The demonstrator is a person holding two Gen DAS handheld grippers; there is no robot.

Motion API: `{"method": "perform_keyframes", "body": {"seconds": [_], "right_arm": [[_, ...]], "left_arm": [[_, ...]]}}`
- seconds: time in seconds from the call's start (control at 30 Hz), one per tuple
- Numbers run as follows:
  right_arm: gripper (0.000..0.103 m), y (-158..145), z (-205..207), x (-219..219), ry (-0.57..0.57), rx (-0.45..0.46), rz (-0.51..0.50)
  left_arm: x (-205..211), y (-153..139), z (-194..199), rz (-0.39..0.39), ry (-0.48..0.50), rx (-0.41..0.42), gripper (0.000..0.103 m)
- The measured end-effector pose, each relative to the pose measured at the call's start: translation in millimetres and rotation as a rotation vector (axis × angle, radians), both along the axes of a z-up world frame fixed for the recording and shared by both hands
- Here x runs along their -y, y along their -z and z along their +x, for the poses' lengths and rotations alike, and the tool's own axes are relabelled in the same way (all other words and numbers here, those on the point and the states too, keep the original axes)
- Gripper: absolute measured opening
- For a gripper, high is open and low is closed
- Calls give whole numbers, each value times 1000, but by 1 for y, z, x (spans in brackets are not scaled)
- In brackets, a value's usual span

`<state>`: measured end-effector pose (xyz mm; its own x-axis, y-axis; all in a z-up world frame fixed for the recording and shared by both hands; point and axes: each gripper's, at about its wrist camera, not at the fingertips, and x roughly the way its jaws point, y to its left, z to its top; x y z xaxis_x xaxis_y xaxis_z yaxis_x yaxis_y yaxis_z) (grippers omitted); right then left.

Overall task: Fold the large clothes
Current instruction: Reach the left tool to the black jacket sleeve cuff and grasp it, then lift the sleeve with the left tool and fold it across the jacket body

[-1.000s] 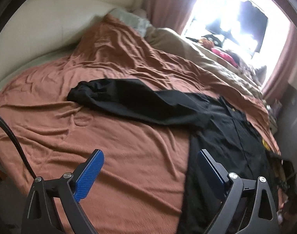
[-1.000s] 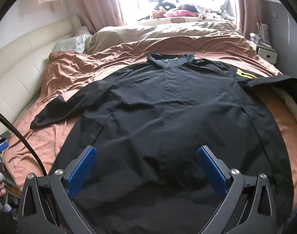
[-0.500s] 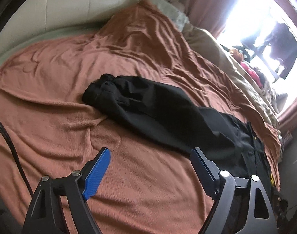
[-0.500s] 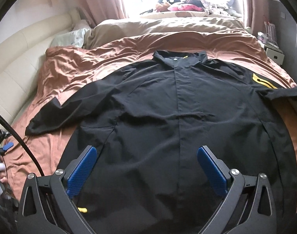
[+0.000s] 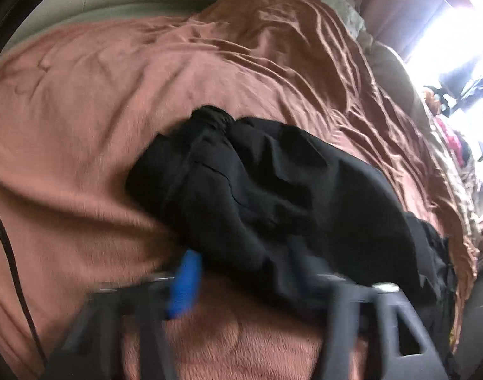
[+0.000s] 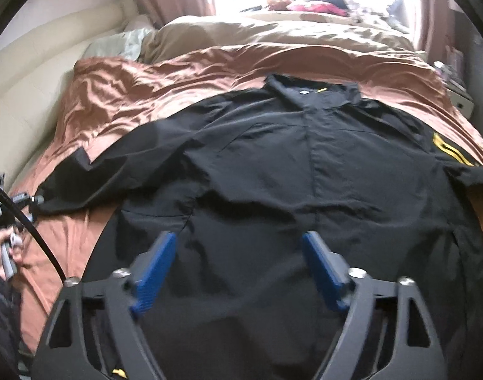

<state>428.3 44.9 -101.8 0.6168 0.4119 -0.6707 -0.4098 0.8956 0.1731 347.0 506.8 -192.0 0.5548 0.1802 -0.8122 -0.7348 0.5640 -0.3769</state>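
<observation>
Black cloth is bunched up at the left gripper (image 5: 241, 272). Its jaws have just been closing on the sleeve (image 5: 257, 183) of the jacket (image 6: 304, 183). The picture is blurry, so I cannot tell if the pads really pinch the cloth yet.

If the grip only catches a tiny bit, the sleeve could slip out when it is lifted. It might also grab the brown blanket (image 5: 98, 110) underneath and pull that up too.

The right gripper (image 6: 241, 269) hangs over the bottom part of the jacket. Its jaws have just been closing a bit, but they are wide apart and hold nothing.

The jacket lies spread out flat on the bed, front side up, collar far away. It has a yellow patch (image 6: 450, 152) on one shoulder. The sleeve looks crumpled.
</observation>
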Motion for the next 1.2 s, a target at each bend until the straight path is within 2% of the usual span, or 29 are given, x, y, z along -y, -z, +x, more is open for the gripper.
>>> {"method": "perform_keyframes", "body": {"seconds": [0.03,0.1,0.3,0.37,0.6,0.63,0.7,0.8,0.9,1.03,1.17,1.2], "right_arm": [[72,2,5,-6,-16,-8,4],[70,5,16,-17,-41,-19,15],[68,15,60,-48,-91,-69,71],[68,21,77,-61,-120,-85,91],[67,51,137,-95,-90,-171,135],[50,53,142,-100,-80,-177,137],[32,60,158,-113,-66,-209,129],[27,61,180,-123,-41,-214,148],[27,60,198,-129,-17,-227,170],[27,67,224,-142,2,-276,177],[27,66,230,-154,-45,-302,142],[27,63,231,-153,-70,-330,162]], "left_arm": [[-4,-2,0,-18,0,15,11],[-7,-12,-4,-16,-3,50,9],[1,-63,-16,50,31,151,8],[5,-88,-21,66,55,193,8],[18,-154,-19,133,120,279,4],[20,-162,-17,140,129,290,4],[25,-175,-13,157,150,302,4],[36,-192,-6,186,177,312,4],[45,-201,0,218,188,305,4],[56,-210,6,222,199,309,4],[66,-222,10,238,209,311,4],[70,-228,12,245,215,318,4]]}}
